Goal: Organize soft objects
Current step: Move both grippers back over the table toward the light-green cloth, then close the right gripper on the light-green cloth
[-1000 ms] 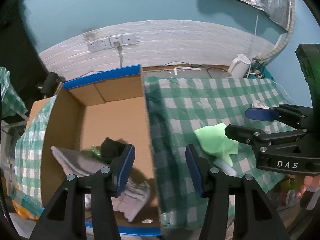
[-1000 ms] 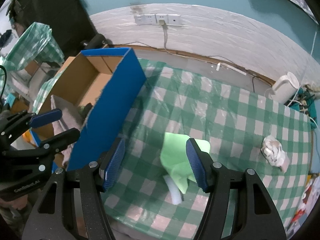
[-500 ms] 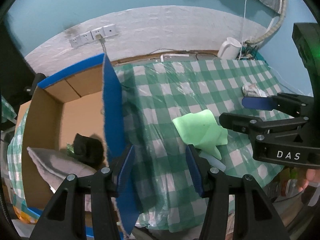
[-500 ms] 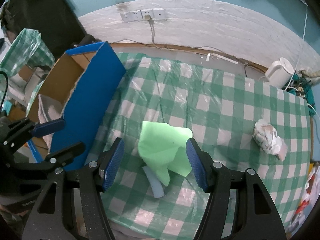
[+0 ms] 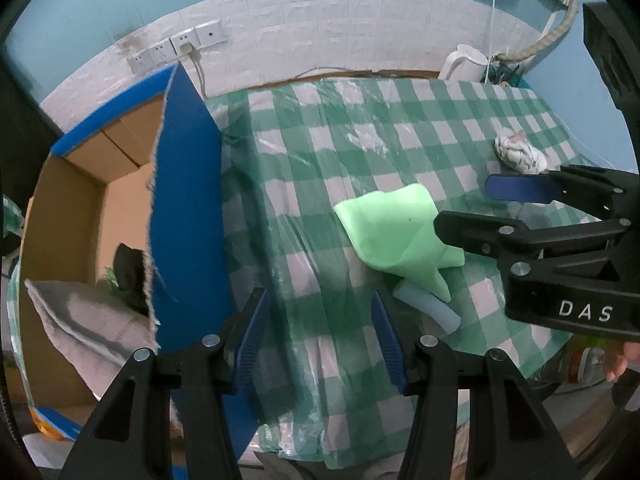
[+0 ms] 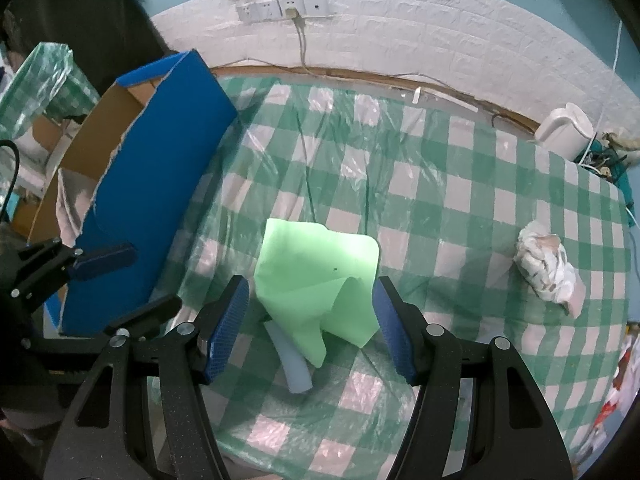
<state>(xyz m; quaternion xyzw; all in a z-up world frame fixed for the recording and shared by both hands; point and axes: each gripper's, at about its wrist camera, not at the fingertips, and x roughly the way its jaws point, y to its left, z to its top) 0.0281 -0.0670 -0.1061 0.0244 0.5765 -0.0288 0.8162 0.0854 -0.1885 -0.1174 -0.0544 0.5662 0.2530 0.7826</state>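
Note:
A light green cloth (image 6: 316,276) lies crumpled on the green checked tablecloth (image 6: 460,168), over a pale blue foam tube (image 6: 294,366). My right gripper (image 6: 310,324) is open and empty, its jaws either side of the cloth's near part, just above it. The cloth also shows in the left wrist view (image 5: 396,236). My left gripper (image 5: 318,334) is open and empty over the tablecloth, beside the blue cardboard box (image 5: 188,200). A grey cloth (image 5: 80,324) and a dark item (image 5: 130,270) lie in the box. A white crumpled cloth (image 6: 546,268) lies at the right.
A white kettle (image 6: 564,132) stands at the table's back right corner with cables beside it. Wall sockets (image 6: 284,8) and a cord are on the white brick wall. The table's near edge runs just under both grippers.
My left gripper has moved right, from over the box to over the tablecloth. My right gripper has moved in so the green cloth sits between its open jaws.

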